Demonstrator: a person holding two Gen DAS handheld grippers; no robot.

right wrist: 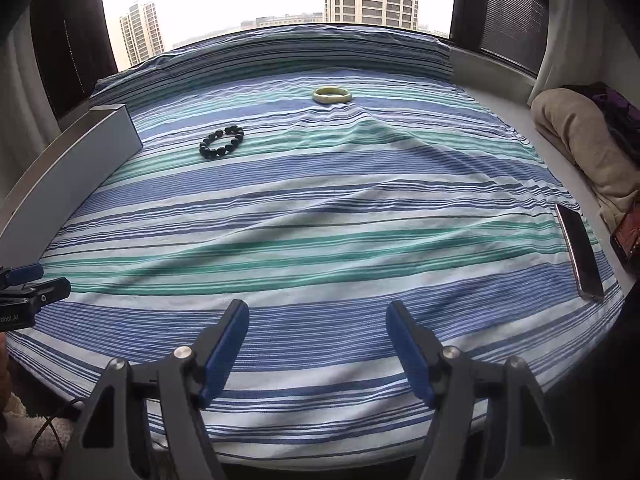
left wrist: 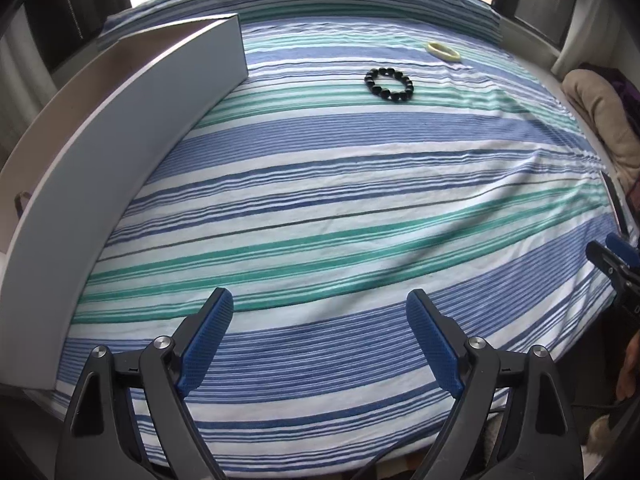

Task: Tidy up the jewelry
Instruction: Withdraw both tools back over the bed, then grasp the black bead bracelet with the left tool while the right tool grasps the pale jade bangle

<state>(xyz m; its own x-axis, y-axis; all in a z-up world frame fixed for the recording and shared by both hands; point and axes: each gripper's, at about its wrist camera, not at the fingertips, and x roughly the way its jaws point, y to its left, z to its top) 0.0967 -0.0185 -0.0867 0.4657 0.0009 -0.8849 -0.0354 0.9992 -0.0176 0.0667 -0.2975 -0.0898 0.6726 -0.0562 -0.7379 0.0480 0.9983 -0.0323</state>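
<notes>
Hovering spread and empty, the left gripper and right gripper had yet to reach the beaded bracelet, probably bound for the box.

The only writing I can read is on my left gripper, where it pokes in at the left edge of my right wrist view: white letters on its dark body that look like "RobotAI", with the first letter cut off by the frame edge. The phone lying on the striped sheet shows a dark screen with nothing legible. A second device at the right edge has a reddish screen too small and blurred for me to make out.
</notes>
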